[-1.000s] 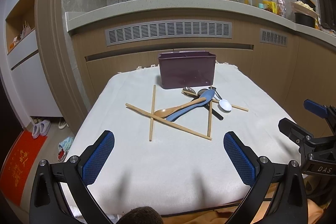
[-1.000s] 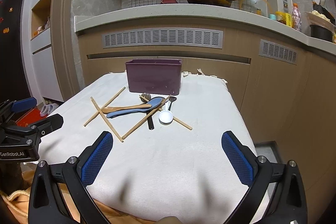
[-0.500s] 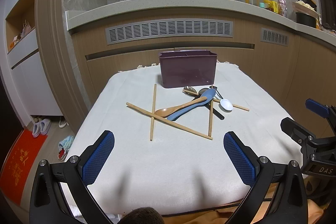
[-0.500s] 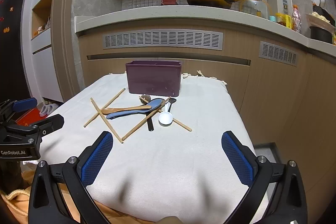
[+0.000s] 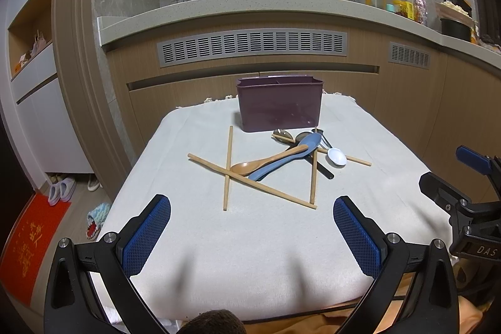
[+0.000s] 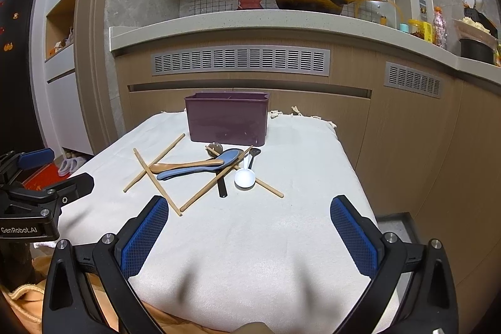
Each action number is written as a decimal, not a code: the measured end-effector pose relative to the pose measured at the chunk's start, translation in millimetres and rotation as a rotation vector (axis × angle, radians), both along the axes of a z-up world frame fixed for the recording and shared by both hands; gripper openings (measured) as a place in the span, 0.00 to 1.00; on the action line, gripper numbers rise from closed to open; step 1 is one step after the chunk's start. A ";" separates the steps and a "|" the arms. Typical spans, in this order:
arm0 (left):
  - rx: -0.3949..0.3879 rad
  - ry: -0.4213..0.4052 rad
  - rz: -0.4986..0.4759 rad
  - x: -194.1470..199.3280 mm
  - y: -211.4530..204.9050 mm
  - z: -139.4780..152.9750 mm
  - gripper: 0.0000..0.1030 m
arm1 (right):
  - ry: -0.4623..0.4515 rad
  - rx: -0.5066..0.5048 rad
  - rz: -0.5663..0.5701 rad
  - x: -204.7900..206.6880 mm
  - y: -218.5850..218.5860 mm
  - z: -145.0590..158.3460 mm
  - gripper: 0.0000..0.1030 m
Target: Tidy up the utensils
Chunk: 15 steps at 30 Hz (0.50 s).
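Cloth-covered table and utensils unchanged; both grippers steady.

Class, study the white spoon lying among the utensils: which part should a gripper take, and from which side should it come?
Probably the white spoon by its bowl, from above on the right: the bowl lies clear on the cloth, while its handle runs back under the crossing chopstick. The right gripper is open and nearest.

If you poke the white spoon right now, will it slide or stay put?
The white spoon looks like thin plastic, so it is probably light and would likely skid, though the cloth may slow it. Its handle seems to rest among the other utensils, against a chopstick, so a poke might nudge those too.
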<state>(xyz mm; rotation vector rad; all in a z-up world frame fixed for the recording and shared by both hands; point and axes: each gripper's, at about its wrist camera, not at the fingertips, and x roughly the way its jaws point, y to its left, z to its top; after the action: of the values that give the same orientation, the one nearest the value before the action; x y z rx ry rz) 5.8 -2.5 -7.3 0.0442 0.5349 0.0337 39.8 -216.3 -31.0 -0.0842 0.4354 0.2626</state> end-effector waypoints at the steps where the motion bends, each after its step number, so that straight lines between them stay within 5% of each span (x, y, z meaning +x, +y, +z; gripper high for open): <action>1: 0.000 0.000 0.000 0.0 -0.3 0.1 1.00 | -0.001 0.001 -0.001 -0.3 0.0 0.2 1.00; 15: 0.000 0.001 0.000 0.3 0.1 1.0 1.00 | -0.009 0.006 -0.008 -0.6 -1.8 1.9 1.00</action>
<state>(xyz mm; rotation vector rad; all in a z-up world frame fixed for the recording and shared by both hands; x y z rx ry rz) 6.1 -2.4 -6.3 0.0446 0.5361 0.0337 39.1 -218.1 -29.1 -0.0783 0.4257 0.2555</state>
